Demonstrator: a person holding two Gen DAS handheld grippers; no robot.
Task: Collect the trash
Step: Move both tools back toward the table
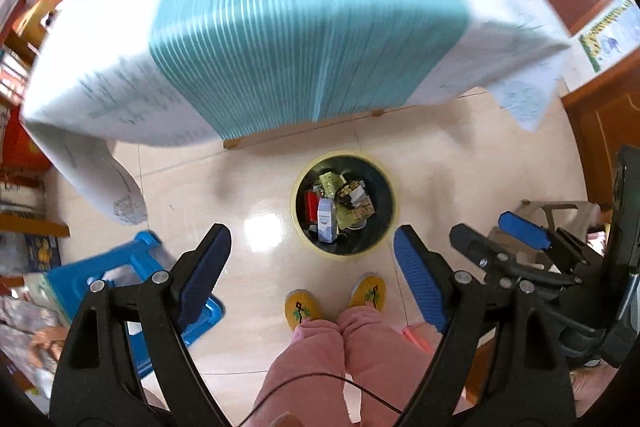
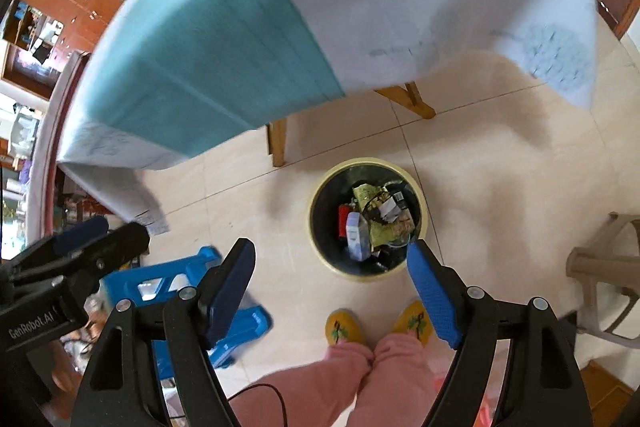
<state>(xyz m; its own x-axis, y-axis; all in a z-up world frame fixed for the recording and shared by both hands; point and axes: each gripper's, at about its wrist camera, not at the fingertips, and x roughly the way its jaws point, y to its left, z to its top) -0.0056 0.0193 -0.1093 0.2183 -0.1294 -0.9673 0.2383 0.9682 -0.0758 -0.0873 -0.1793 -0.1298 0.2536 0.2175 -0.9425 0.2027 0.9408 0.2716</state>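
Holding both the left gripper (image 1: 312,259) and right gripper (image 2: 332,281) spread wide and empty, we hover above the yellow-rimmed bin (image 2: 366,219) on the floor, already filled with wrappers (image 2: 380,215). Collection looks nearly finished. We read "GenRobot.AI" on the left gripper's body.

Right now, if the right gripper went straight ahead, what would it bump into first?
Probably the trash bin on the floor: it sits between the open right gripper fingers, nothing visibly in between, though depth is hard to judge.
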